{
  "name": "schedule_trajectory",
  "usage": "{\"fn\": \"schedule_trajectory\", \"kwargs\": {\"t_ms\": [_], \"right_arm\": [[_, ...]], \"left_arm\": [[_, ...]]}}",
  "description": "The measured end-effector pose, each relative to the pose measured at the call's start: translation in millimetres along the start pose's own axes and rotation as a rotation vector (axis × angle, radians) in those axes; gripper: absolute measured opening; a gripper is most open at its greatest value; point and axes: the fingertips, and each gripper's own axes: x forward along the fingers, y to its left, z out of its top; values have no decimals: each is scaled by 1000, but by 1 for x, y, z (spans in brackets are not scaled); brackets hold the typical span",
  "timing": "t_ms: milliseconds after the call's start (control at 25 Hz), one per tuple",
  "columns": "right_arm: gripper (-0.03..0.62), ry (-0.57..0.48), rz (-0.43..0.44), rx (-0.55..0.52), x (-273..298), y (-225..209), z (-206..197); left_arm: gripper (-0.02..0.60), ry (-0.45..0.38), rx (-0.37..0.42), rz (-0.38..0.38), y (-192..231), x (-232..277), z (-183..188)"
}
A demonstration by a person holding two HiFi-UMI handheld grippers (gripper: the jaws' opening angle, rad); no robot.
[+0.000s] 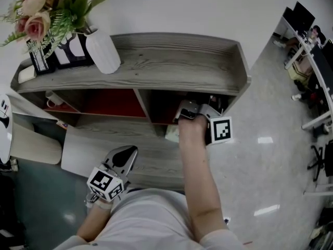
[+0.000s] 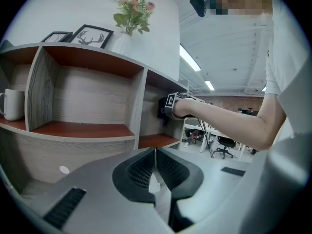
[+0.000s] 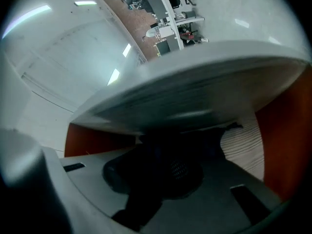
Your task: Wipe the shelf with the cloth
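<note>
Meanwhile the right gripper (image 1: 191, 111) reaches into the right-hand compartment of the shelf (image 1: 156, 61) at centre frame, its jaws pinched tight on a dark cloth (image 3: 195, 139) that sits just under the top board. Lower left, the left gripper (image 1: 124, 159) hangs in front of the shelf, jaws pressed together with nothing between them.

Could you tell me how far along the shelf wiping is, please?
Done: no wiped surface is distinguishable. In hand: the right gripper is shut on a dark-looking cloth inside the grey wooden shelf's right compartment. Left: seemingly the other compartments and top; the left gripper is shut, empty.
</note>
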Motion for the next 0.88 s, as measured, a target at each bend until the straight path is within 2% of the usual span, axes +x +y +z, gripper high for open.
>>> {"fn": "schedule_trajectory", "kwargs": {"t_ms": [520,880], "right_arm": [[80,107,34,-77,17,0,-47],[80,283,79,-81,10,2,-104]], "left_arm": [[18,-3,-33,80,26,-27,-11],[18,1,-44,113,30,-35,-12]]}}
